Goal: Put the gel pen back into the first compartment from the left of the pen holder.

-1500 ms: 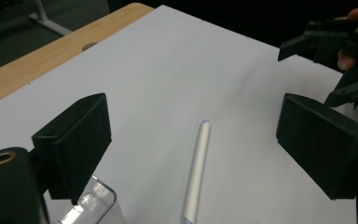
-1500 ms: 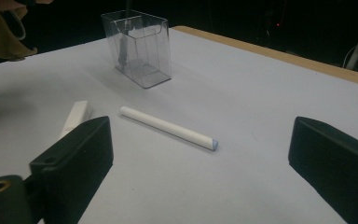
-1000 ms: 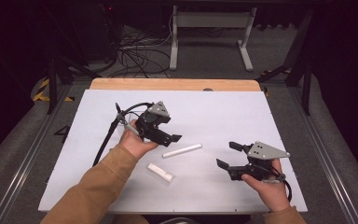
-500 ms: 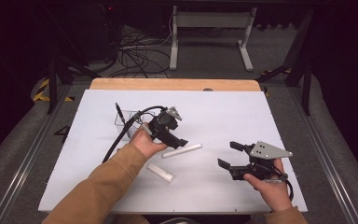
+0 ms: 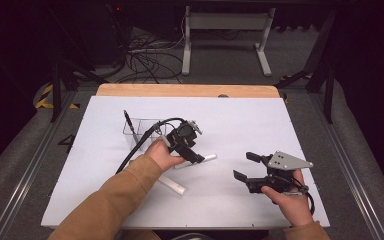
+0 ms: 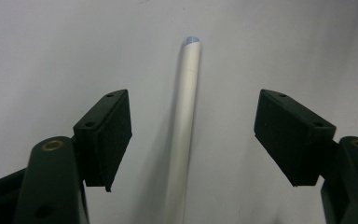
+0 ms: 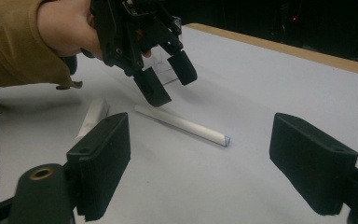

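My left gripper (image 5: 196,156) sits over the near end of the white tube (image 6: 184,135) on the desk (image 5: 300,130), jaws apart and just been closing, tube between them (pads not touching it). My right gripper (image 5: 244,167) is well right of the tube, jaws apart, empty.

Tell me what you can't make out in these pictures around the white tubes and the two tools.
- White tube: its near end is cut off by the bottom edge of the left gripper view; in the high view the left tool covers one end.
- Second tube: partly under the sleeve in the high view; blurred behind the right tool in the right gripper view.
- Clear box: its contents are too small to tell, high view.
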A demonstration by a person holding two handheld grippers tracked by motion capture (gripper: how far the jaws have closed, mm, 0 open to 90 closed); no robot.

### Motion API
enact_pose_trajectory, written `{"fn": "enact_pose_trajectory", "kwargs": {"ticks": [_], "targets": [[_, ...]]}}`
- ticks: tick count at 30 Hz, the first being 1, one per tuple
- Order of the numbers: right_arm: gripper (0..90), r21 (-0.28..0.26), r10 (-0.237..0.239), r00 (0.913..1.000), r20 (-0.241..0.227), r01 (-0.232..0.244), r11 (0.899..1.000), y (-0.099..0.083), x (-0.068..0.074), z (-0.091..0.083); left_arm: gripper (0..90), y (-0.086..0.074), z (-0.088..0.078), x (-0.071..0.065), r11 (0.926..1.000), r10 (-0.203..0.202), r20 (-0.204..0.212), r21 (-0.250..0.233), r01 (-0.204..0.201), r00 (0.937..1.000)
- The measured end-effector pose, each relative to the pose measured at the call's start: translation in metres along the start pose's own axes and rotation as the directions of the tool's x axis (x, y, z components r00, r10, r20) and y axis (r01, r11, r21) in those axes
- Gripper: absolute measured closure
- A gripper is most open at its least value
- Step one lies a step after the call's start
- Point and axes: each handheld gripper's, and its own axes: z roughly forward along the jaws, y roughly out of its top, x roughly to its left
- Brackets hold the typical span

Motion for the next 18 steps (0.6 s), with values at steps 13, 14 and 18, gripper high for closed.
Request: {"fn": "enact_pose_trajectory", "kwargs": {"ticks": [13,14,18], "targets": [[21.2,-0.003,0.002,1.0000,-0.009,-0.002,1.000,0.000,-0.001,0.000,42.3,0.007,0.019,-0.006,0.9881,0.104,-0.048,0.118,-0.098,0.9934],[21.2,-0.002,0.003,1.0000,-0.008,-0.003,1.000,0.000,-0.001,0.000,43.8,0.008,0.021,-0.007,0.9862,0.114,-0.049,0.126,-0.108,0.9922],[21.2,0.000,-0.001,0.9999,-0.010,0.001,1.000,-0.001,-0.001,0.000,50.6,0.010,0.027,-0.009,0.9808,0.127,-0.066,0.157,-0.115,0.9897]]}}
